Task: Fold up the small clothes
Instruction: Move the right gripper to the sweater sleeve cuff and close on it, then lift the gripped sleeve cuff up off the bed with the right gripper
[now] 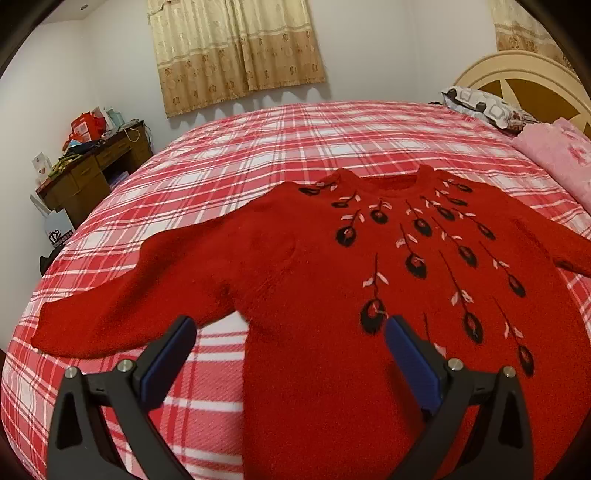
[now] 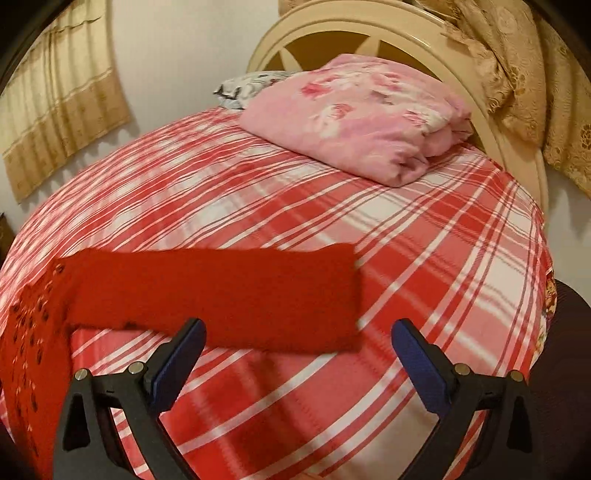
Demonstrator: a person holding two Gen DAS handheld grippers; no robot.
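Plaid bedspread [image 1: 229, 155] under red sweater [image 1: 314, 266]; left claw [image 1: 290, 332], right claw [image 2: 299, 332] apart, empty.

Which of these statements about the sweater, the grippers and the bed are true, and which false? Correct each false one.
1. The red sweater lies spread flat with its sleeves out. True.
2. The left gripper is clamped on a sleeve. False: it is open, holding nothing.
3. The right gripper is open. True.
4. A folded blue blanket lies by the headboard. False: the folded blanket is pink.
5. The bedsheet is red-and-white plaid. True.
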